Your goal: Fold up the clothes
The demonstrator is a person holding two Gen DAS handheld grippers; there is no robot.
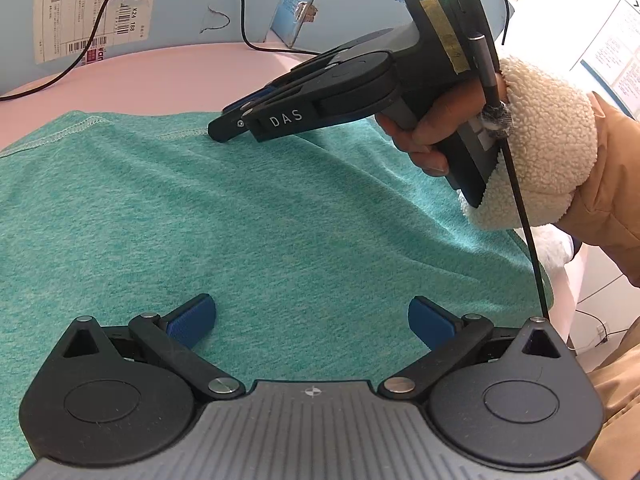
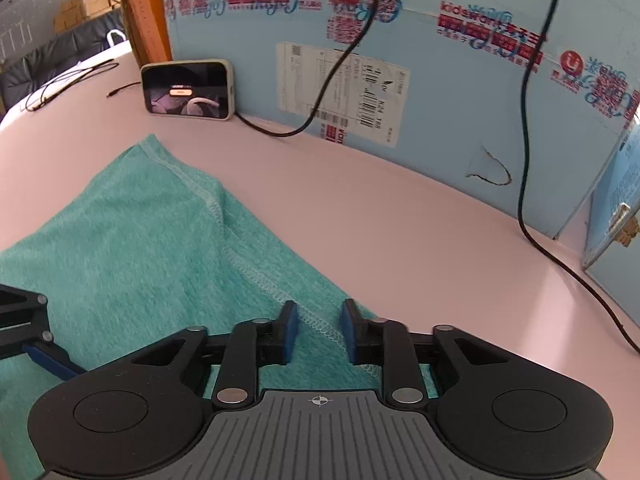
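Between the right gripper's (image 2: 318,330) narrowly parted pads lies the shirt's (image 2: 132,248) stitched hem, ungripped; under the left gripper (image 1: 312,318), jaws wide, the shirt spreads flat on the table (image 2: 400,216).

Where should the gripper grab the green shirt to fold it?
Probably the stitched hem corner of the green shirt, where the right gripper already straddles the hem. Come from above, tilted down, from the pink table side: the shirt lies flat and that edge is free and firmer.
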